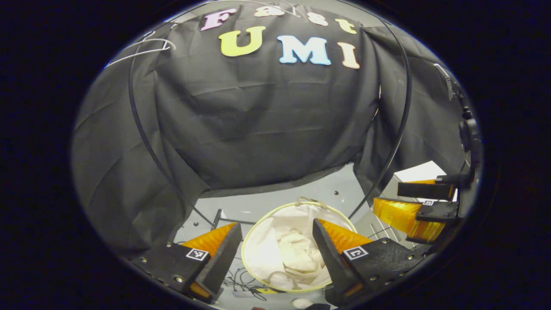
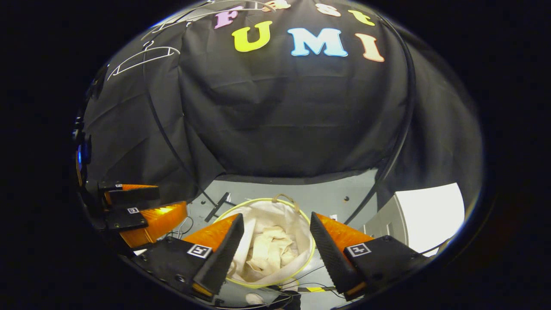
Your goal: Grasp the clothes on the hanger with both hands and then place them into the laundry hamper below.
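In the left gripper view, a bare white hanger (image 1: 144, 46) hangs at the upper left against the black cloth wall (image 1: 258, 120). Below it, the left gripper (image 1: 277, 254) has its fingers spread wide with nothing between them. Through that gap sits the hamper (image 1: 301, 206), a round white bag with a pale yellow-green rim, standing on the grey floor (image 1: 275, 202) near the foot of the wall. The clothes (image 1: 297, 254), a crumpled cream heap, lie inside the hamper, toward its near side. A thin black hoop (image 1: 402, 116) arcs down the wall to the floor just right of the hamper. At the far right edge, the right gripper (image 1: 419, 202) is seen side-on, its fingers apart and empty, in front of a white panel (image 1: 419, 172).

In the right gripper view, the left gripper (image 2: 133, 206) shows at the left edge, fingers parted, gripping nothing. The hanger (image 2: 142, 58) hangs at the upper left. In the middle, the right gripper (image 2: 275, 249) stands wide open and empty, above the hamper (image 2: 254, 202), with the clothes (image 2: 269, 252) bunched in its bottom. Loose cables (image 2: 297, 286) lie on the floor (image 2: 318, 193) by the hamper's near rim. The white panel (image 2: 430, 215) stands at the right.
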Available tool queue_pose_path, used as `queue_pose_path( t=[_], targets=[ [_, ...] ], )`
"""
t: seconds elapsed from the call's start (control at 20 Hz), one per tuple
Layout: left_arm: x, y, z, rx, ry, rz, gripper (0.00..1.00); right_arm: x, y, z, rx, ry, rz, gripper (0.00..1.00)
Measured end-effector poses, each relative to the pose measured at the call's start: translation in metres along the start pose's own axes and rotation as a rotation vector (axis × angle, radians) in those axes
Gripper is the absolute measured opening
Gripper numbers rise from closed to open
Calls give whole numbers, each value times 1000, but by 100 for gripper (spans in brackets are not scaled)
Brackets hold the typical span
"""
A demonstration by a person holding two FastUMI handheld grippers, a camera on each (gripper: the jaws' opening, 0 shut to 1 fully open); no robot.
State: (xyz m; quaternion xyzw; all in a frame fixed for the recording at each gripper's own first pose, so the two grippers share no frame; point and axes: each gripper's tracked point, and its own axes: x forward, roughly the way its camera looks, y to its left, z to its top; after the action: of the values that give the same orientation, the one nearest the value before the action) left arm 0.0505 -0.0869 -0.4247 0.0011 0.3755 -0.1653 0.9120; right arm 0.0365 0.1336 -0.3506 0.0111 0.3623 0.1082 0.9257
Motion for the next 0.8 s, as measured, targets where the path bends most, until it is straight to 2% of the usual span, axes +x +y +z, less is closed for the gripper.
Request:
queue_pose_path(
  t=[0.35, 0.6, 0.8],
  targets=[
    [-82, 27, 65, 30, -164, 33, 98, -71, -3, 65, 16, -155, -58, 99],
    [-144, 42, 116, -5, -316, 69, 98, -134, -16, 114, 5, -318, -104, 98],
    [-207, 46, 163, 17, -455, 95, 97, -183, -29, 142, -1, -424, -134, 98]
  ],
)
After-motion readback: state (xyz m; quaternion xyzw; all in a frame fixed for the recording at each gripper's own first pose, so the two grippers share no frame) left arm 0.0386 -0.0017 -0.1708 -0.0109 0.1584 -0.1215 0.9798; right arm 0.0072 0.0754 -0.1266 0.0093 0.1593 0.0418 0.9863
